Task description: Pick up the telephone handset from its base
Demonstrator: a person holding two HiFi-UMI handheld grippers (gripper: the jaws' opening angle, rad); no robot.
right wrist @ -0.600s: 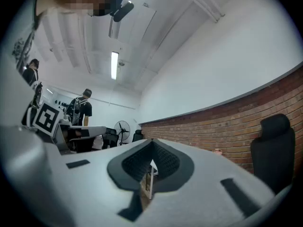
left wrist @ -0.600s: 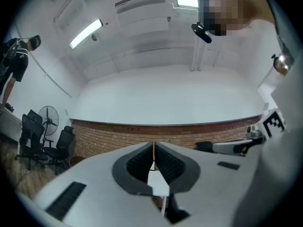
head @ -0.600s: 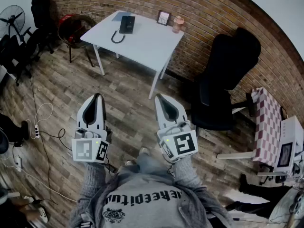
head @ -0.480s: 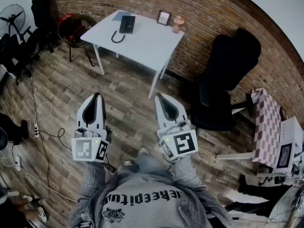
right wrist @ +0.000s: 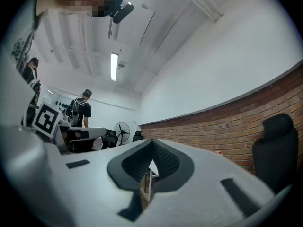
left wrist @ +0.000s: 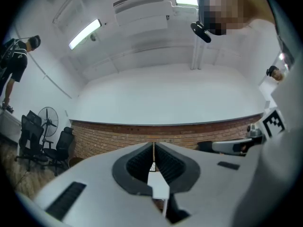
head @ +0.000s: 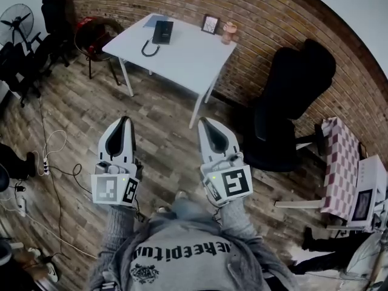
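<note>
A black telephone (head: 162,31) lies on the white table (head: 182,56) by the brick wall, far ahead in the head view, with its dark cord (head: 149,47) curling in front of it. I cannot tell the handset apart from the base at this distance. My left gripper (head: 125,122) and right gripper (head: 203,123) are held side by side in front of my chest, well short of the table. Both are shut, tips together, with nothing between them. In the left gripper view (left wrist: 153,144) and the right gripper view (right wrist: 152,141) the jaws meet, tilted up at wall and ceiling.
A picture frame (head: 209,23) and a pink cup (head: 228,30) stand at the table's back edge. A black office chair (head: 285,108) is to the right. A red chair (head: 91,38) and a fan (head: 15,26) stand left; cables (head: 54,162) lie on the wooden floor. People stand at the room's edges.
</note>
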